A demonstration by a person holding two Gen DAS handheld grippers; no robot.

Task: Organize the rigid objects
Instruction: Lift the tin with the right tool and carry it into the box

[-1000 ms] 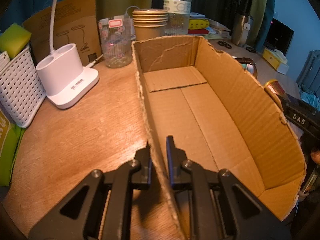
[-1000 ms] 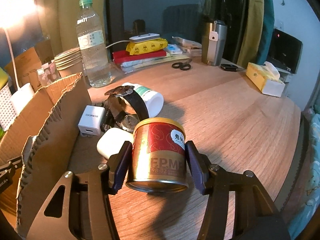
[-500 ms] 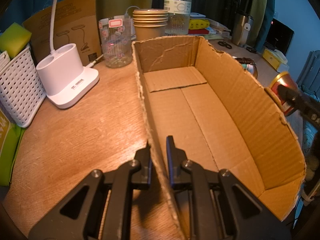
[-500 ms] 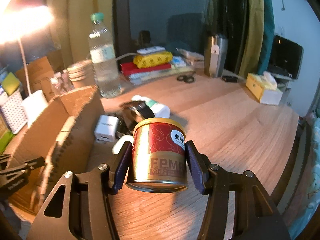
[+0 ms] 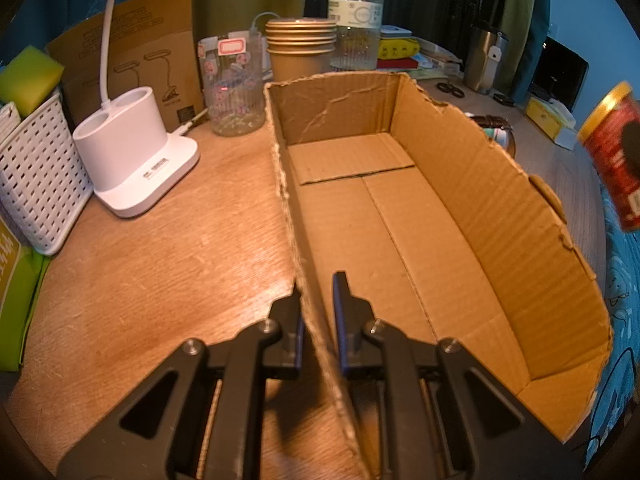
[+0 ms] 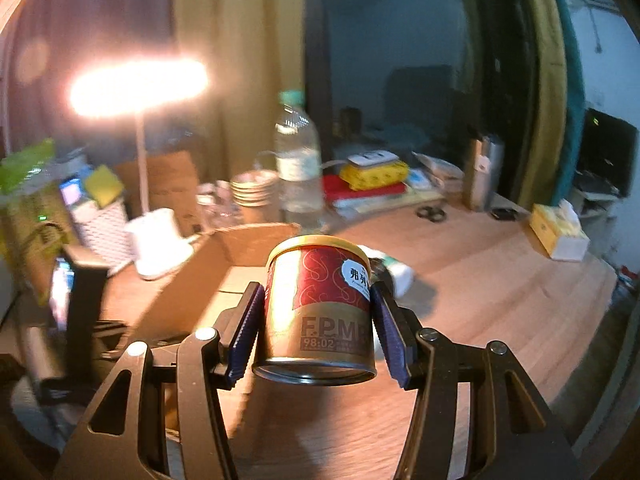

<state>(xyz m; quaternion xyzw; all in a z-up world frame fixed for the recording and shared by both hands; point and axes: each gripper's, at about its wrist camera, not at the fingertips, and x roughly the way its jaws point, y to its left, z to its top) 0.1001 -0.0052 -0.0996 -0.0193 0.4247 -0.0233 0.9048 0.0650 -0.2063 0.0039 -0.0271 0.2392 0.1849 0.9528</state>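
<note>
**Hazards**

1. Collision with the box wall. The right claw (image 6: 316,320) holds the red-and-gold can (image 6: 318,308) off the bench (image 6: 480,300), with the cardboard box (image 5: 400,220) ahead of it and to its left. The torn far wall of the box stands between can and box floor. A low traverse would likely drive the can base into that ragged edge and push the box.
2. Box shift. The left claw (image 5: 318,320) straddles the near side wall of the box, one finger outside and one inside. The gap looks narrow, but whether the pads actually pinch the cardboard cannot be told. If they do not, the box may slide when struck.
3. Can slip. The pads (image 6: 246,328) bear on a smooth cylindrical wall at mid-height only. A tilt during descent could let the can rotate or drop.

**Pose**

- Right claw: raised, roughly level, closed on the can, which stands upright between the fingers. The blurred surroundings suggest motion.
- Left claw: low at the bench, pointing along the box wall. The box interior to its right holds nothing.
</note>
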